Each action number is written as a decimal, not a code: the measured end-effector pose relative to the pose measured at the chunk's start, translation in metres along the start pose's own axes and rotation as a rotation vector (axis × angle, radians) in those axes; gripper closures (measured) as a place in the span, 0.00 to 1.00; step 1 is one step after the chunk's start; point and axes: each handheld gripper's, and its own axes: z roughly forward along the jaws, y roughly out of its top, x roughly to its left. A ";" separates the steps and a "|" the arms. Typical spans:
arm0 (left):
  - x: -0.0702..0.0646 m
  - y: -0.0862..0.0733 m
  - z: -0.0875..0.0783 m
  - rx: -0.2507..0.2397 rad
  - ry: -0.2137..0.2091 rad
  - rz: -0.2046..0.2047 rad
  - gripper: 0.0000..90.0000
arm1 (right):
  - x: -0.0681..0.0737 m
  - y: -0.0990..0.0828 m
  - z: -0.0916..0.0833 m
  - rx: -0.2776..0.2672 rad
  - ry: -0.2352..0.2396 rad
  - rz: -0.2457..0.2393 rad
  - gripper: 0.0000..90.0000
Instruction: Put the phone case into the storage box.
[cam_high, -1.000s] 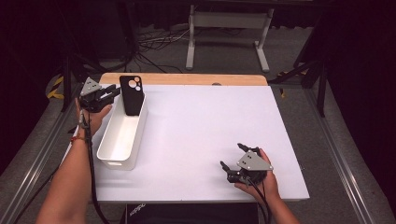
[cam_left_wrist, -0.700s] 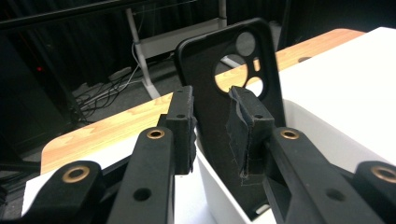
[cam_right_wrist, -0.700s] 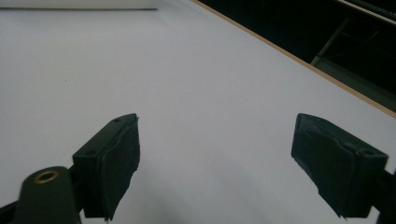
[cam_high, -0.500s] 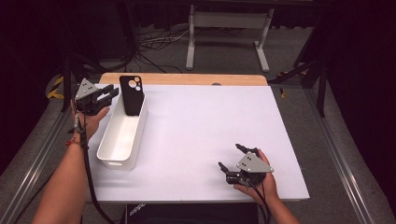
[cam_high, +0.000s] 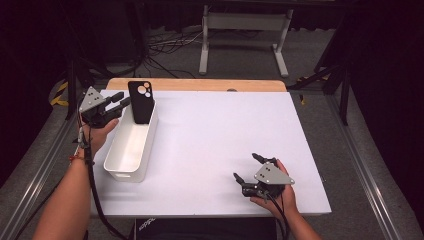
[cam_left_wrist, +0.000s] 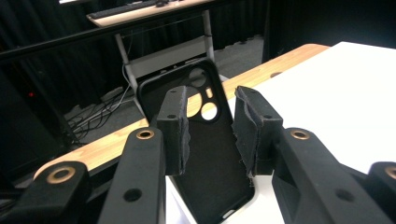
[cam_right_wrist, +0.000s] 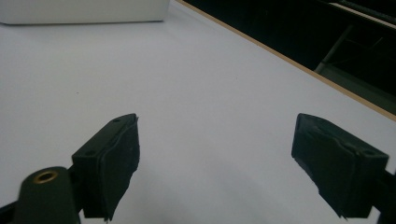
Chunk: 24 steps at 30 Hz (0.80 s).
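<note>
A black phone case stands on end at the far end of the white bin, leaning on its wall. My left gripper hovers just left of the case and points at it. In the left gripper view the case stands just beyond the gripper. Its jaws have just been opening, the pads touch nothing, and nothing sits between them. My right gripper rests open on the white table at the front right, its jaws spread wide over bare tabletop.
The bin lies lengthwise along the table's left side. A wooden strip runs along the far edge. Behind it stand a grey desk frame and cables on the floor. A metal rail runs along the table's left.
My left gripper has drawn back a little to the left and upward, away from the case, and its jaws have widened. The case stays leaning in the bin. The right gripper has kept still.
</note>
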 end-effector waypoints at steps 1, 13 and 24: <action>-0.001 0.001 -0.001 0.001 -0.005 0.006 0.73 | 0.000 0.000 0.000 0.000 0.000 0.000 0.18; -0.014 0.001 -0.002 -0.011 -0.038 0.019 0.72 | 0.000 0.001 -0.001 -0.005 -0.001 -0.006 0.18; -0.035 0.006 -0.013 -0.038 -0.078 0.072 0.64 | 0.000 0.005 -0.003 -0.021 -0.002 -0.006 0.17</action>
